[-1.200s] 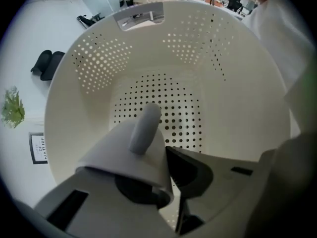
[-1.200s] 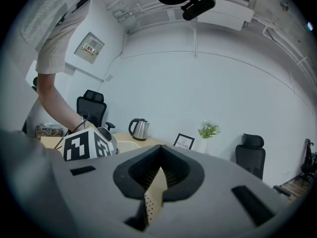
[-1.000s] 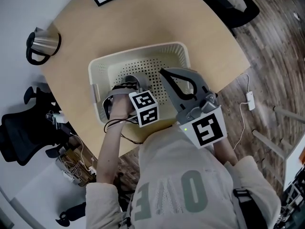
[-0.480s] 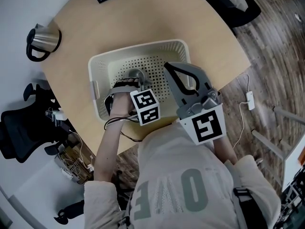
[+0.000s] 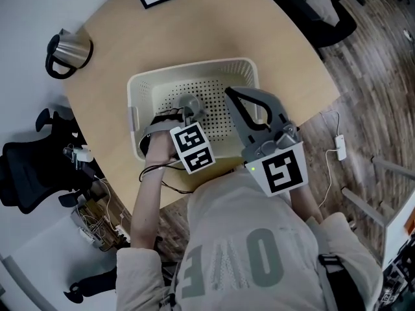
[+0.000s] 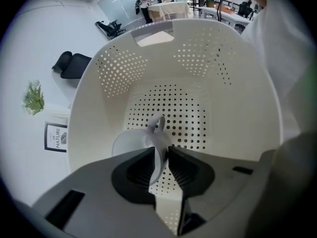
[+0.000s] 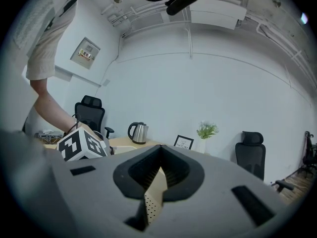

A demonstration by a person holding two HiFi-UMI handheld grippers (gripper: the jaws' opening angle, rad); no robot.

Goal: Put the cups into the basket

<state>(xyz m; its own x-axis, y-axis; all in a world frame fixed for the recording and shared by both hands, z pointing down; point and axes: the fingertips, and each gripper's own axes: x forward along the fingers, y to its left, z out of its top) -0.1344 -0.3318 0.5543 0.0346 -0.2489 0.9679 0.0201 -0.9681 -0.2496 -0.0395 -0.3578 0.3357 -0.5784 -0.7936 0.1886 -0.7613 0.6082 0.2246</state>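
Left gripper [image 6: 159, 151] has its fingers clamped on the cup's [image 6: 130, 144] rim, inside the basket [image 6: 233, 98] at frame centre. Right gripper [image 7: 159, 163], fingers together and empty, hovers over the basket's right part.

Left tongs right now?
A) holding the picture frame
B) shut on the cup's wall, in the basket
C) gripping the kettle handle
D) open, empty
B: the left gripper view shows the left tongs pinching the cup by its wall, with the basket all around it.

Overhead and close-in views of basket [image 5: 194, 68]
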